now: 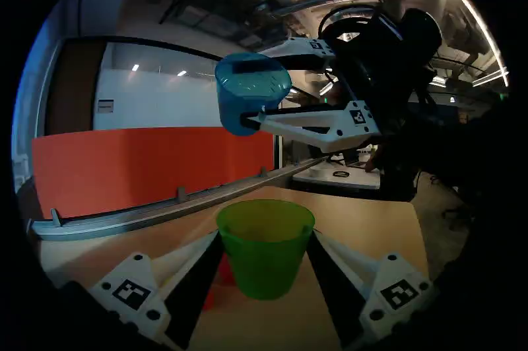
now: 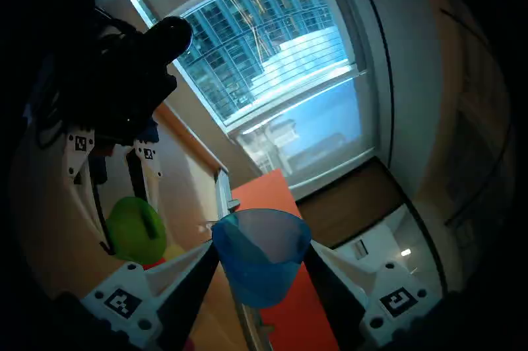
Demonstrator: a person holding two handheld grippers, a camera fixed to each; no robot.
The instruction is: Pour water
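In the left gripper view, my left gripper (image 1: 265, 255) is shut on a green plastic cup (image 1: 265, 245), held upright over the wooden table (image 1: 369, 219). Above and beyond it, the right gripper (image 1: 254, 110) holds a translucent blue cup (image 1: 249, 90), tilted with its mouth turned toward this camera. In the right gripper view, that blue cup (image 2: 261, 255) sits between my right gripper's (image 2: 261, 265) fingers, both pressing its sides. The green cup (image 2: 135, 229) shows at lower left there, gripped by the left gripper (image 2: 125, 219). I cannot tell whether either cup holds water.
An orange wall panel (image 1: 152, 163) with a metal rail runs behind the table. A small red object (image 1: 221, 278) lies on the table under the green cup. Another desk (image 1: 340, 176) stands farther back. A large window (image 2: 290, 80) spans the right gripper view.
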